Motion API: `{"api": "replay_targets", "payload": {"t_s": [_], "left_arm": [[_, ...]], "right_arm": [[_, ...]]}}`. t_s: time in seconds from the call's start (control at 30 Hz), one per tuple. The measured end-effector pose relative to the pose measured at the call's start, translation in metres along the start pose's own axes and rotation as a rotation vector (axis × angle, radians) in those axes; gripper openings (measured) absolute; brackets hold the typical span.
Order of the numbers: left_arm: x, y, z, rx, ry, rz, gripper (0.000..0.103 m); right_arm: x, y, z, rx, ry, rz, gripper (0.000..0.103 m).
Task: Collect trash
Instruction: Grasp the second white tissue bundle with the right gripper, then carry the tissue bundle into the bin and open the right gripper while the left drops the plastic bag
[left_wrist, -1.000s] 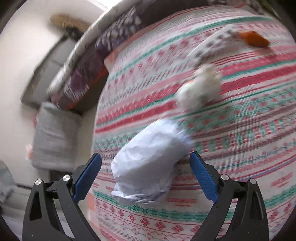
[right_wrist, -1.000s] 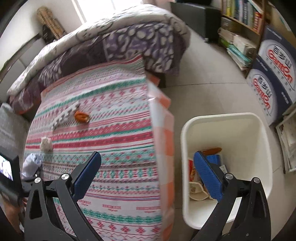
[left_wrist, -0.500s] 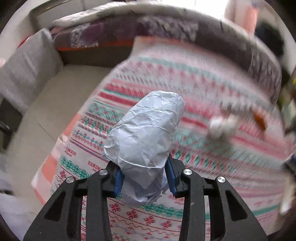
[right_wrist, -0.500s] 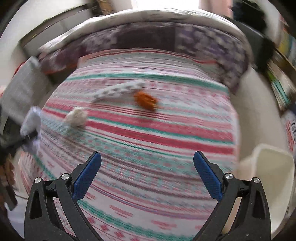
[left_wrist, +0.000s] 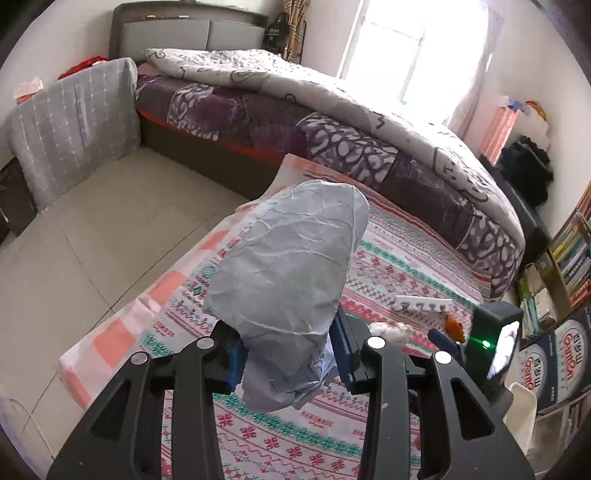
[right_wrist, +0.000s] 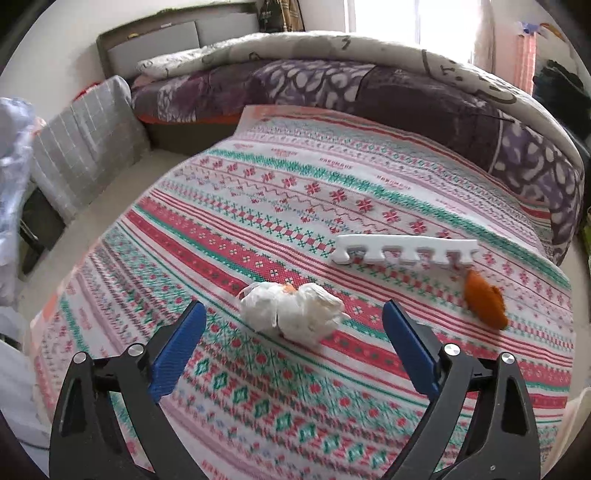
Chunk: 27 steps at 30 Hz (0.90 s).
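Note:
My left gripper (left_wrist: 288, 356) is shut on a crumpled grey paper wad (left_wrist: 288, 273) and holds it up above the patterned tablecloth (left_wrist: 388, 258). My right gripper (right_wrist: 291, 343) is open and hovers low over the cloth, with a crumpled white tissue ball (right_wrist: 291, 310) just beyond and between its fingertips. A white comb-shaped foam piece (right_wrist: 402, 249) and an orange peel (right_wrist: 484, 299) lie farther right on the cloth. The grey wad also shows at the left edge of the right wrist view (right_wrist: 14, 177). The tissue ball (left_wrist: 389, 328), foam piece (left_wrist: 421, 304) and peel (left_wrist: 454, 325) appear small in the left wrist view.
A white bin's rim (left_wrist: 521, 406) shows at the lower right, off the table edge. A bed with a purple quilt (right_wrist: 369, 85) runs behind the table. A grey cushion (left_wrist: 74, 125) stands left. Bookshelves and boxes (left_wrist: 561, 354) stand at right.
My left gripper closed on the grey paper wad and lifted it off the cloth. My right gripper swung from the bin over the table and came down close to the white tissue ball.

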<state>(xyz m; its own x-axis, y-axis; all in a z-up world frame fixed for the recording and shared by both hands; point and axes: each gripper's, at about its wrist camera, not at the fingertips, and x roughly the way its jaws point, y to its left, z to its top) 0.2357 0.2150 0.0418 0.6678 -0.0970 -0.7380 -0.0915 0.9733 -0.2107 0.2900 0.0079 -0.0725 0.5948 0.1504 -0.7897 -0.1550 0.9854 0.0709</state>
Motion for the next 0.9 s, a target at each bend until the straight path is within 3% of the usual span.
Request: {"api": "replay_targets", "payload": {"t_s": [0.1,0.17,0.27,0.63,0.9], "left_arm": [[0.001,0.005,-0.004,-0.005,0.006,0.010,0.039],[0.002,0.009,-0.006,-0.020,0.011,0.004,0.039],[0.005,0.014,-0.008,-0.034,0.016,0.013,0.040],[-0.011,0.001,-0.006,-0.030,-0.069,0.032,0.040],[-0.027,-0.021,-0.008,-0.020,-0.115,0.020,0.040]], "right_arm": [[0.014,0.001,-0.001,-0.005,0.021,-0.009,0.076],[0.023,0.002,-0.001,-0.012,0.043,-0.008,0.055],[0.029,0.004,-0.002,-0.020,0.059,0.002,0.040],[-0.057,-0.004,0.027,0.033,-0.139,0.026,0.039],[-0.128,-0.032,0.033,0.082,-0.248,-0.016,0.039]]}}
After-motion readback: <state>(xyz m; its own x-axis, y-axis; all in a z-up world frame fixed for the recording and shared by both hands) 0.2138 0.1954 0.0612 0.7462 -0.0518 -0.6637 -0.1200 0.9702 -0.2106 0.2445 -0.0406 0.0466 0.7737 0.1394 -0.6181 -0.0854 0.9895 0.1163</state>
